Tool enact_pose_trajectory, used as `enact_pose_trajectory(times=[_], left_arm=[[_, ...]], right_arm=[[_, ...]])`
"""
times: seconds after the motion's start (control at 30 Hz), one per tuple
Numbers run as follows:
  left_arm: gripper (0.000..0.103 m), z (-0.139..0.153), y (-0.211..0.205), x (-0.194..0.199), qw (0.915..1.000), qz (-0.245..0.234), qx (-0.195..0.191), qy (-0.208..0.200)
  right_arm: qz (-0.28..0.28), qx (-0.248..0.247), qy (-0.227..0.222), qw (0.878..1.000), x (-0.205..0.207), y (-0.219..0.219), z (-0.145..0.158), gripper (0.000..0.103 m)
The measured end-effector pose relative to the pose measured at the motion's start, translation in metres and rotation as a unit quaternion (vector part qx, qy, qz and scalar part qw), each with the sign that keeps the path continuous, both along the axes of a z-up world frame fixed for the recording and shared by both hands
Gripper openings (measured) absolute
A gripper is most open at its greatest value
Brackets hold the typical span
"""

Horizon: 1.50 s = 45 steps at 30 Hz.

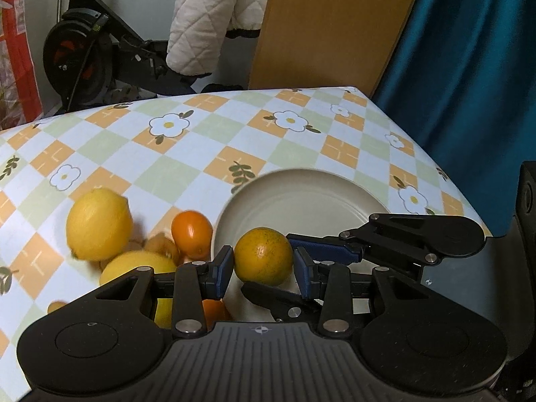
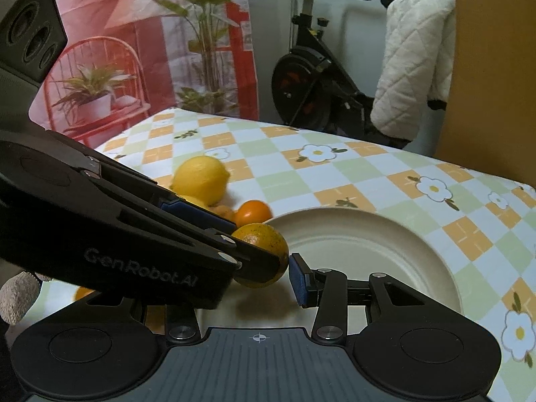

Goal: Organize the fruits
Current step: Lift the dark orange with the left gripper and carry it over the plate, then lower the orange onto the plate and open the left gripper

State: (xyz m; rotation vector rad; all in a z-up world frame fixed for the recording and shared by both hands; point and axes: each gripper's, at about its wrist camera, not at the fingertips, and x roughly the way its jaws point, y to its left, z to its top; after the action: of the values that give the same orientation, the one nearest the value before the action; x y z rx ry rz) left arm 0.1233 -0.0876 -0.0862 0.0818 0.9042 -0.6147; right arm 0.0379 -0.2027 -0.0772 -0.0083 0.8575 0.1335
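Observation:
A speckled orange (image 1: pixel 263 256) sits between the blue pads of my left gripper (image 1: pixel 264 269), at the near rim of a white plate (image 1: pixel 311 197); the pads stand at its sides, a small gap showing. It also shows in the right wrist view (image 2: pixel 263 239), partly behind my left gripper (image 2: pixel 207 234). My right gripper (image 2: pixel 268 278) is open over the plate (image 2: pixel 368 254), its left finger hidden behind the left gripper. Two lemons (image 1: pixel 98 222) (image 1: pixel 140 268), a small orange fruit (image 1: pixel 191 234) and small brown fruits (image 1: pixel 160 246) lie left of the plate.
The table wears a checked flower-pattern cloth (image 1: pixel 201 140); its far edge and right edge are close. An exercise bike (image 1: pixel 87 53), a wooden board (image 1: pixel 331 23) and a teal curtain (image 1: pixel 469 67) stand behind. Another small orange fruit (image 2: pixel 82 292) lies near my left gripper's base.

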Motion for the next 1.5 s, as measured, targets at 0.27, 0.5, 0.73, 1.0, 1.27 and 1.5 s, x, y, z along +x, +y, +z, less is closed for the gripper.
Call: enact_pose_trajectory(times=[0.27, 0.5, 0.73, 1.0, 1.27, 1.5], left_arm=[[0.041, -0.010, -0.010, 0.020, 1.0000, -0.002, 0.005, 0.003], [0.041, -0.015, -0.012, 0.025, 1.0000, 0.002, 0.008, 0.001], [0.042, -0.015, -0.018, 0.031, 0.9999, 0.006, 0.009, -0.009], [0.042, -0.016, -0.026, 0.036, 0.9999, 0.003, 0.004, -0.013], [0.048, -0.010, -0.022, 0.032, 0.9997, 0.012, 0.007, -0.022], [0.049, 0.012, -0.006, 0.028, 0.9981, 0.040, -0.003, -0.047]], right_arm=[[-0.007, -0.010, 0.009, 1.000, 0.020, -0.009, -0.014, 0.039], [-0.007, -0.016, 0.011, 1.000, 0.025, -0.011, -0.021, 0.039], [-0.011, -0.031, 0.005, 0.999, 0.034, -0.012, -0.023, 0.039], [-0.024, -0.029, 0.008, 0.999, 0.039, -0.022, -0.024, 0.039], [-0.033, -0.038, 0.014, 0.999, 0.037, -0.026, -0.019, 0.047], [-0.055, -0.035, -0.005, 0.998, 0.029, -0.040, 0.001, 0.048]])
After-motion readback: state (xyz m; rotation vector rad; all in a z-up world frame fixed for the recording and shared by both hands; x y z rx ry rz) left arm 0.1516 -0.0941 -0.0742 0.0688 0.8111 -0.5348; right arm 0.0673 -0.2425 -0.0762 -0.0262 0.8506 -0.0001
